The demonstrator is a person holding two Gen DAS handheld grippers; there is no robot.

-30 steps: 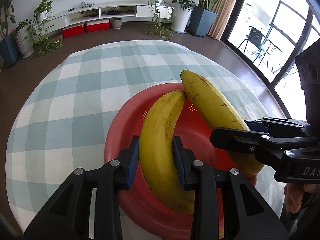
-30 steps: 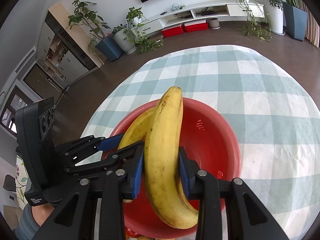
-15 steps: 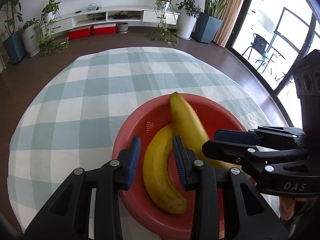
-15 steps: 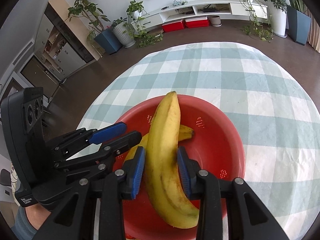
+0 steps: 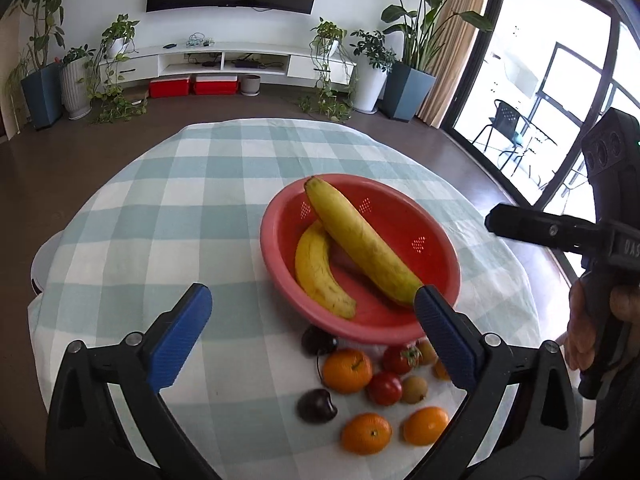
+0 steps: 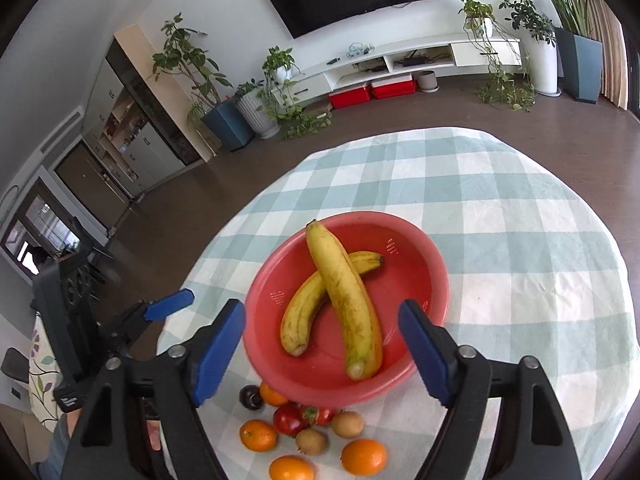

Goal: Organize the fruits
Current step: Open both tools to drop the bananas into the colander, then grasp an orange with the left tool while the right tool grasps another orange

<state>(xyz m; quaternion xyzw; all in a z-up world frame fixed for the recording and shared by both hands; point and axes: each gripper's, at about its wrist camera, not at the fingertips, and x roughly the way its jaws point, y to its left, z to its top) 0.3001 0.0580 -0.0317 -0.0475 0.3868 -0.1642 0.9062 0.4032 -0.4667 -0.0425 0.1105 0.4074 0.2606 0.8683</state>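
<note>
A round table under a blue-and-white checked tablecloth [image 5: 168, 216] fills most of both views, with dark floor around it. On the cloth, toward the near side and a little right in the left wrist view, sits a red perforated bowl [image 5: 436, 236]. Two bananas lie inside it. The longer banana [image 5: 360, 240] runs from the far rim to the near rim and lies across the shorter, curved banana [image 5: 318, 272], which rests lower in the bowl to its left; in the right wrist view they form a cross.

The left gripper [image 5: 312, 336] hangs above the near edge of the table, its blue-padded jaws spread wide with nothing between them. The right gripper [image 6: 322, 346] also stands wide apart and empty, its pads flanking the near rim of the bowl in its own view. Both are clear of the fruit.

Just near of the bowl, a loose cluster of small fruit rests on the cloth: several oranges [image 5: 347, 366], two red tomatoes [image 5: 385, 388], a strawberry [image 6: 318, 414] with its green cap, two brown kiwis [image 6: 347, 424], and two dark, nearly black round fruits [image 5: 316, 406], which I cannot identify for certain. One orange and one dark fruit lie partly under the bowl's overhanging rim.
</note>
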